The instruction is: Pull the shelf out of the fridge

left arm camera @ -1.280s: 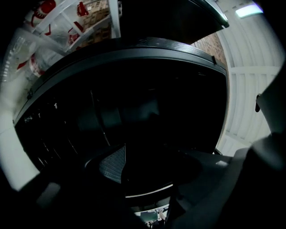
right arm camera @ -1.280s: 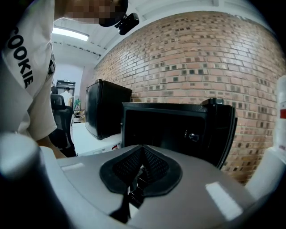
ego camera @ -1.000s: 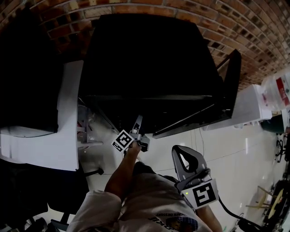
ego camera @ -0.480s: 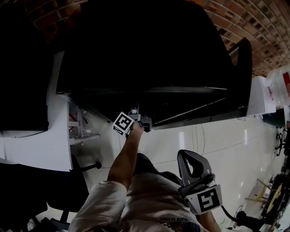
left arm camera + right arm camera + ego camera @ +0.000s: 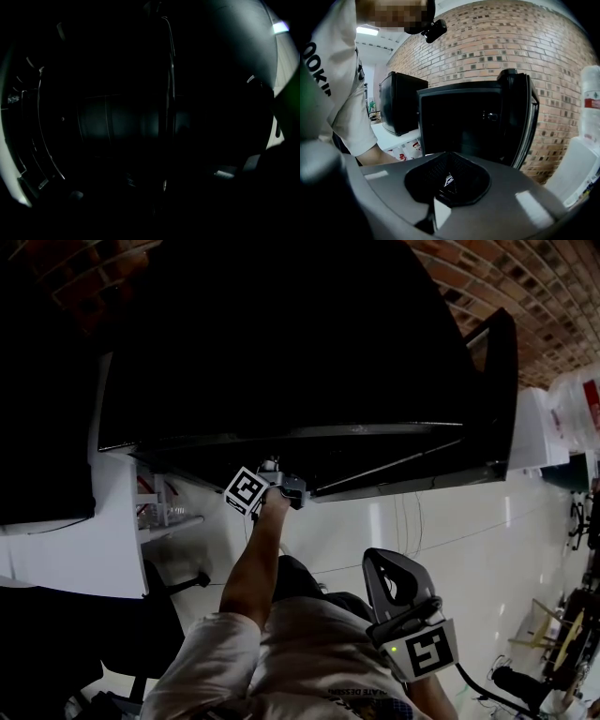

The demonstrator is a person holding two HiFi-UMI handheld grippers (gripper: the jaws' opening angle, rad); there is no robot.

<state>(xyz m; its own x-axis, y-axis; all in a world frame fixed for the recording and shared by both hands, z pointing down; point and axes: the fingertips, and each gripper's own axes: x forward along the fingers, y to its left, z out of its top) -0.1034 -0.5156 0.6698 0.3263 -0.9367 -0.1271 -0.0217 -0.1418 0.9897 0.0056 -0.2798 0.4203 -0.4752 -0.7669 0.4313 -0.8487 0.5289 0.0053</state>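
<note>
Your left gripper (image 5: 274, 470) is stretched out at arm's length to the lower front edge of the tall black fridge (image 5: 281, 343), its tip inside the dark opening. The fridge's black door (image 5: 502, 399) stands swung open on the fridge's right side. The left gripper view is almost wholly black, so you cannot tell whether those jaws are spread, closed, or already on something. It shows only a thin pale rim (image 5: 169, 93) running through the fridge's interior, which is probably the edge of the shelf, seated inside the fridge and not yet drawn out. Your right gripper (image 5: 384, 563) hangs well back from the fridge, near your waist, jaws pressed together on nothing. Expect the shelf to be stiff and flat, with a smooth, slippery edge. It will likely run on side rails and bind if pulled crooked. Take its front rim at the middle and draw it straight out. It may tip as it clears the fridge, so have the right gripper ready underneath.
</note>
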